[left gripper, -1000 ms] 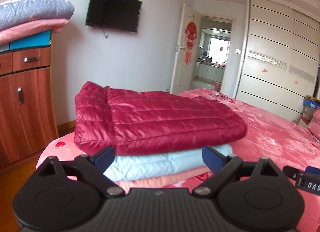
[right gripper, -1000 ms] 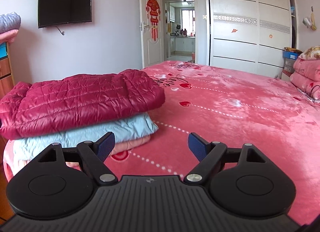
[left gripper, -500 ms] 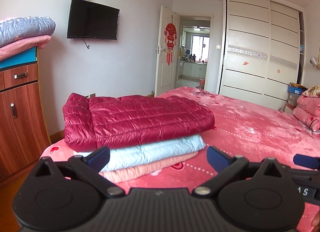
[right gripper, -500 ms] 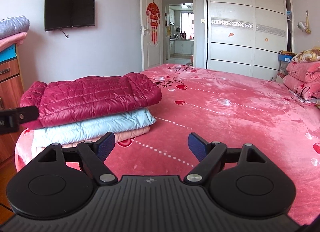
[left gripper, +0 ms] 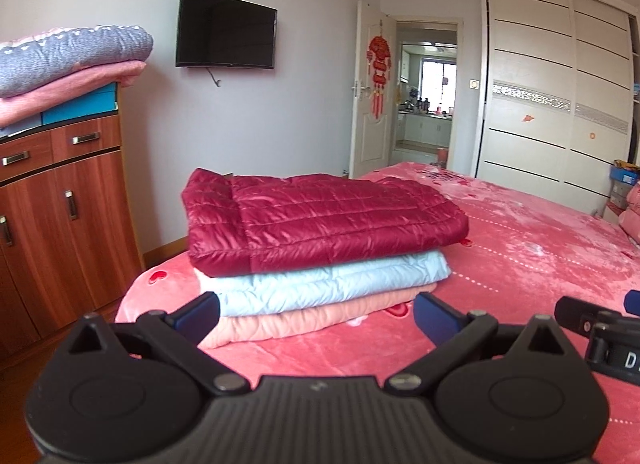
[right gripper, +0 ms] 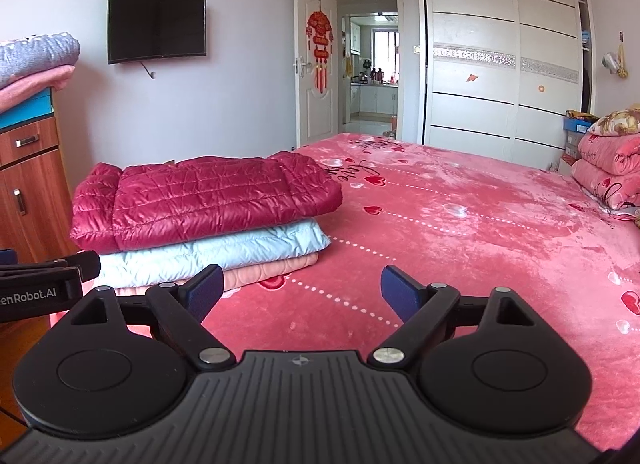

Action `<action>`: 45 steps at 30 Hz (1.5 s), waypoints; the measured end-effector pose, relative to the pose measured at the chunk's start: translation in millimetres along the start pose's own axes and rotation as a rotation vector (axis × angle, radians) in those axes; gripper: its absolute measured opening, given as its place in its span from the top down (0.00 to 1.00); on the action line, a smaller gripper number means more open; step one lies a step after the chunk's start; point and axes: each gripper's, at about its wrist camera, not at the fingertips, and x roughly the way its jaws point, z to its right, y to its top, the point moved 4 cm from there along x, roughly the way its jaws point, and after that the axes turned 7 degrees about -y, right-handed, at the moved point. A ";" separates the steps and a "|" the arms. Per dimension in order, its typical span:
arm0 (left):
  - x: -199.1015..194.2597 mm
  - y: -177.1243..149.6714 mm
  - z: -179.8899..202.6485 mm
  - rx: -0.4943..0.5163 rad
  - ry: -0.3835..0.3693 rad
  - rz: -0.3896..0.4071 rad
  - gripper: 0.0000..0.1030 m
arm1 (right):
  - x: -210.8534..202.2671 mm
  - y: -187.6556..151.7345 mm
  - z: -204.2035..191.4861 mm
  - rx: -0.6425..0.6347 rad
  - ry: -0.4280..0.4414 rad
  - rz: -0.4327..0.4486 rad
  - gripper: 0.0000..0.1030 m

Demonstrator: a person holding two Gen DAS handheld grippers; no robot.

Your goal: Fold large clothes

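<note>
— Three folded garments are lying stacked on the near left corner of the bed (right gripper: 460,232): the red quilted jacket (left gripper: 320,220) on top, the light blue jacket (left gripper: 328,284) under it, the peach-pink piece (left gripper: 320,316) at the bottom. Is any folding going on?

— None that I can judge. The left gripper (left gripper: 316,312) is hovering just in front of the pile with its jaws spread wide and nothing between them. The right gripper (right gripper: 302,290) is hanging over bare blanket beside the pile, equally spread and empty. Neither is touching cloth.

— So which step is this?

— I am reading it as the pause after a finished fold; the stack is looking square and settled. No unfolded garment is showing in either view, so the next move is probably calling for fetching one from outside the frame, or ending there.

— Any writing?

— The left tool's body, seen at the edge of the right wrist view, is showing "enRobot.AI" (right gripper: 28,294), the start cut off. On the right tool, in the left wrist view, only a "D" (left gripper: 630,360) is showing. The blanket is carrying cursive script near the far end, too small to read surely.
</note>
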 end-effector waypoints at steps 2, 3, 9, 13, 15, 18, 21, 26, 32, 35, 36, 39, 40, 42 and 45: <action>-1.9 -1.7 -2.9 0.000 0.012 -0.006 0.01 | -0.4 -2.4 -3.5 -0.012 0.004 -0.003 0.00; -2.4 -2.4 -4.0 0.000 0.015 -0.009 0.01 | -0.8 -3.4 -5.2 -0.018 0.006 -0.005 0.00; -7.6 -5.6 -11.9 -0.018 0.031 -0.008 0.01 | -5.1 -4.5 -9.5 -0.055 0.019 -0.008 0.00; -10.6 -6.9 -14.9 -0.021 0.042 0.000 0.01 | -5.6 -6.7 -10.5 -0.064 0.033 -0.011 0.00; -11.9 -7.9 -15.6 -0.024 0.045 0.001 0.01 | -5.2 -8.3 -11.2 -0.065 0.042 -0.018 0.00; -13.2 -8.7 -17.7 -0.028 0.047 0.003 0.01 | -5.1 -10.4 -12.0 -0.071 0.055 -0.023 0.00; -14.1 -9.3 -19.0 -0.035 0.048 0.007 0.01 | -6.8 -11.4 -13.3 -0.083 0.064 -0.019 0.00; -16.1 -10.1 -20.1 -0.035 0.050 0.015 0.01 | -11.3 -11.5 -13.6 -0.097 0.074 -0.006 0.00; -16.8 -11.6 -22.0 -0.043 0.055 0.018 0.01 | -13.2 -13.3 -10.3 -0.096 0.084 -0.008 0.00; -17.1 -12.7 -22.8 -0.048 0.054 0.018 0.01 | -14.7 -15.4 -10.9 -0.101 0.091 -0.008 0.00; -16.8 -13.2 -23.0 -0.047 0.056 0.016 0.01 | -15.2 -15.7 -10.8 -0.103 0.091 -0.008 0.00; -16.0 -14.4 -23.8 -0.046 0.056 0.011 0.01 | -16.2 -17.0 -10.6 -0.106 0.096 -0.010 0.00; -15.7 -14.8 -23.9 -0.046 0.056 0.009 0.01 | -16.3 -17.4 -10.5 -0.107 0.097 -0.012 0.00; -15.2 -15.7 -23.9 -0.045 0.055 0.006 0.01 | -16.5 -18.0 -10.0 -0.109 0.098 -0.014 0.00; -14.6 -16.1 -24.2 -0.046 0.055 0.005 0.01 | -17.6 -18.8 -8.6 -0.109 0.101 -0.018 0.00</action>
